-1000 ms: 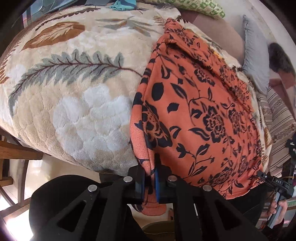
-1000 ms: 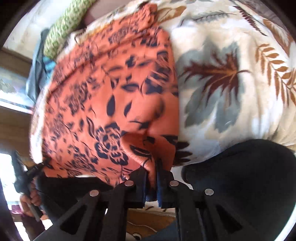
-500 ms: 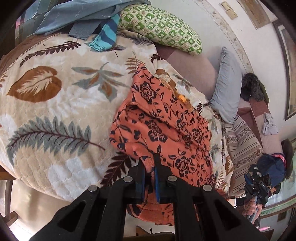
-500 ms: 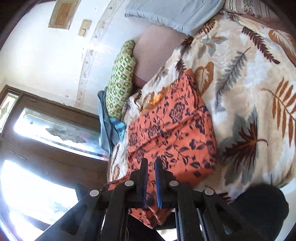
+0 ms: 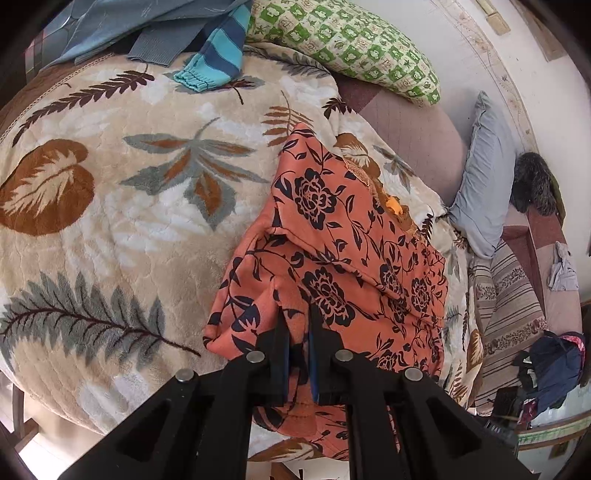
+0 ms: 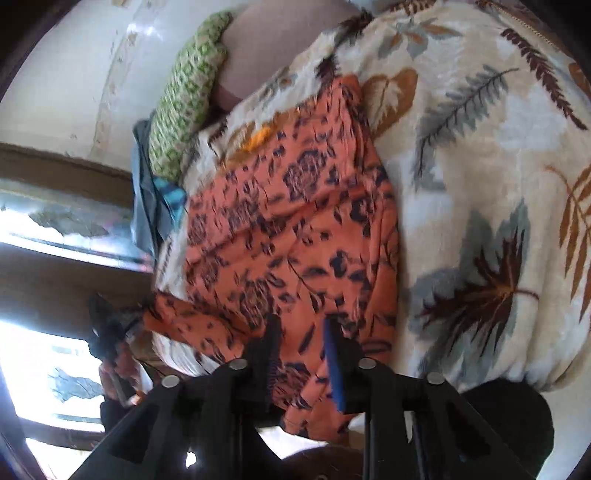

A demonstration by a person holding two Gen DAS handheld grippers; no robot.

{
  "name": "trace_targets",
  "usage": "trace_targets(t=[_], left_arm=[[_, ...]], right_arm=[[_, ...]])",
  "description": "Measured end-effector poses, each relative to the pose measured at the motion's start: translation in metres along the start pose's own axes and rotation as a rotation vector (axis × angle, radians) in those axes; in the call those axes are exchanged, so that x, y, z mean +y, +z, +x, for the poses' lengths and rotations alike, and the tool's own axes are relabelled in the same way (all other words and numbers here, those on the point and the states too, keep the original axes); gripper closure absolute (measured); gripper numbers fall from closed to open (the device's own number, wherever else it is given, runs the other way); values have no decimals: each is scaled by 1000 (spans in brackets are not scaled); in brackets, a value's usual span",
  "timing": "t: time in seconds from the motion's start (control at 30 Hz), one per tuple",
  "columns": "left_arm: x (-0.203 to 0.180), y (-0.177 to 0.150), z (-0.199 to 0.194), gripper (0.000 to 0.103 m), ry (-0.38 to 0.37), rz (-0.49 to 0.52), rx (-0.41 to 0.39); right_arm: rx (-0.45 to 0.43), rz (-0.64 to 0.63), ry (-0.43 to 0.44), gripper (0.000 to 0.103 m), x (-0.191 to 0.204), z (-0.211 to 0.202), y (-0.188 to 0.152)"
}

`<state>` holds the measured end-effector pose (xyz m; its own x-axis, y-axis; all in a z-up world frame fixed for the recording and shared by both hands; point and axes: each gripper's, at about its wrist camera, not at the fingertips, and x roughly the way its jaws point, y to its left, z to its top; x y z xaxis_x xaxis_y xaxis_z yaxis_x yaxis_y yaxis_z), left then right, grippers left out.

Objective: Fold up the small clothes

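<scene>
An orange garment with black flowers (image 5: 343,251) lies folded over on a leaf-patterned blanket (image 5: 110,221); it also shows in the right wrist view (image 6: 295,229). My left gripper (image 5: 298,317) is shut on the garment's near folded edge, with cloth pinched between the blue pads. My right gripper (image 6: 301,328) stands open over the garment's near edge, its jaws apart with loose cloth between them, not pinched. The near hem hangs over the bed edge under both grippers.
A green checked pillow (image 5: 354,44), a blue striped garment (image 5: 214,55) and grey-blue clothes (image 5: 147,22) lie at the bed's far side. A grey pillow (image 5: 484,177) and striped cushion (image 5: 509,314) lie to the right. A window (image 6: 55,221) is at left.
Both grippers carried the garment's near edge up and over, folding it on the bed. The right gripper has opened and let the cloth go. The left gripper still pinches it.
</scene>
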<state>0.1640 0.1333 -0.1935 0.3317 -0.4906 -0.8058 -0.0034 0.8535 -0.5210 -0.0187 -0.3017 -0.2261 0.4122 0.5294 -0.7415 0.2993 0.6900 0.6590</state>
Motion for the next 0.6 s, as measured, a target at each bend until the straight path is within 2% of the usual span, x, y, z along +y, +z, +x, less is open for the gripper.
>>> trace_targets(t=[0.03, 0.07, 0.2, 0.27, 0.33, 0.4, 0.5, 0.6], left_arm=[[1, -3, -4, 95, 1, -1, -3], [2, -6, -9, 95, 4, 3, -8], [1, -18, -25, 95, 15, 35, -31], [-1, -24, -29, 95, 19, 47, -41], [-1, -30, -32, 95, 15, 49, -49], [-1, -35, -36, 95, 4, 49, -54], [0, -42, -42, 95, -8, 53, -59], [5, -45, -46, 95, -15, 45, -59]], right_arm=[[23, -2, -16, 38, 0, 11, -13], [45, -5, -29, 35, 1, 22, -26], [122, -14, -42, 35, 12, 50, -61], [161, -12, -59, 35, 18, 61, -70], [158, 9, -87, 35, 23, 70, -72], [160, 24, -148, 34, 27, 79, -73], [165, 16, -286, 34, 31, 96, -76], [183, 33, -331, 34, 25, 110, -80]])
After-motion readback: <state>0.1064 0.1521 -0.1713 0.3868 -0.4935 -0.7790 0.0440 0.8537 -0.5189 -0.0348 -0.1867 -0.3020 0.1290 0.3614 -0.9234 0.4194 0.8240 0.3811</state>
